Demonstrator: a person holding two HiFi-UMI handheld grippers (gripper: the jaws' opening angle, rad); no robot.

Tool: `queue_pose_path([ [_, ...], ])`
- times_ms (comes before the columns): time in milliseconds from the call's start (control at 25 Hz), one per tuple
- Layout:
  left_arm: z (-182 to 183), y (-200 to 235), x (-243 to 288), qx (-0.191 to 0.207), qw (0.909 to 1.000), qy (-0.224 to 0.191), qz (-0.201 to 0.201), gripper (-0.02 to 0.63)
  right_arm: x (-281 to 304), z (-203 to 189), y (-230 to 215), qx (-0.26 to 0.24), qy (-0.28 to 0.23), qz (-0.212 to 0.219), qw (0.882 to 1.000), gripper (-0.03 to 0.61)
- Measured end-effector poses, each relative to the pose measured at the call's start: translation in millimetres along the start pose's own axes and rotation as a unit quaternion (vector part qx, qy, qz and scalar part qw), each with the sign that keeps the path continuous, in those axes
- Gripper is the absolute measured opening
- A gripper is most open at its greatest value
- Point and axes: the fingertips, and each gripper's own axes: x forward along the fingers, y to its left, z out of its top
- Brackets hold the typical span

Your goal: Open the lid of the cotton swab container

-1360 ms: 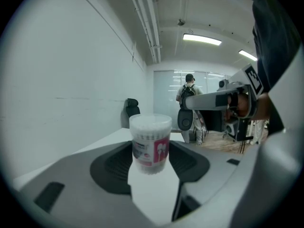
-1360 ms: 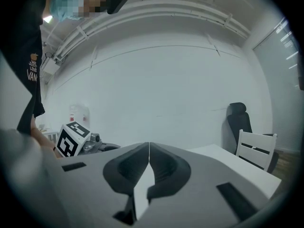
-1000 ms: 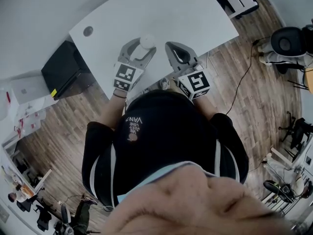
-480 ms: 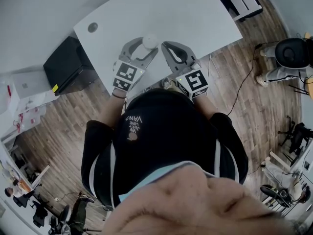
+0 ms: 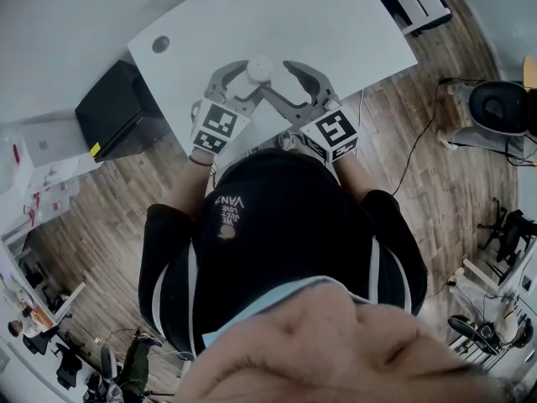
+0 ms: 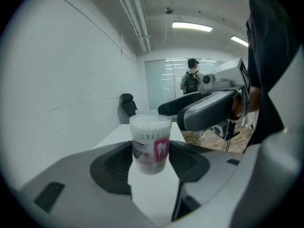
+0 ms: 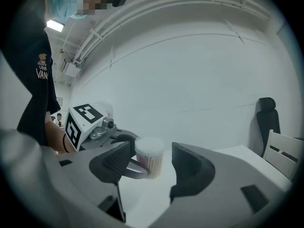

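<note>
Swab container [image 5: 258,69] on table [image 5: 336,23], between jaws

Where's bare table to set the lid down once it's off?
Bare: the table beyond the cotton swab container, out to its far edge and rightward toward the corner; also between container and cable hole. Crowded: the near edge, where left tongs grip the container and right tongs, just opened, flank it.

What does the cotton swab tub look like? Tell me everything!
The cotton swab container is a small round tub of clear plastic, packed with white swabs standing on end. Its lid is on. A pink-and-white label wraps its side. It stands upright on the white table, and the left claw seems to press both its sides.
</note>
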Motion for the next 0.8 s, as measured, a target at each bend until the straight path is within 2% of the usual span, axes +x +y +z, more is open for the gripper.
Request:
queue_pose_path([
  [160, -4, -8, 3, 0.023, 0.9996, 0.017, -0.003, 0.245, 4, -2, 3, -0.008, 0.012, 0.013, 1.0, 0.281],
  [480, -8, -23, 9, 0.075, 0.9963, 0.041, -0.009, 0.245, 7, -10, 0, -0.026, 0.028, 0.006, 0.999, 0.281],
  [800, -5, -28, 13, 0.075, 0.9963, 0.04, -0.011, 0.244, 2, -10, -5, -0.011, 0.021, 0.004, 1.0, 0.259],
])
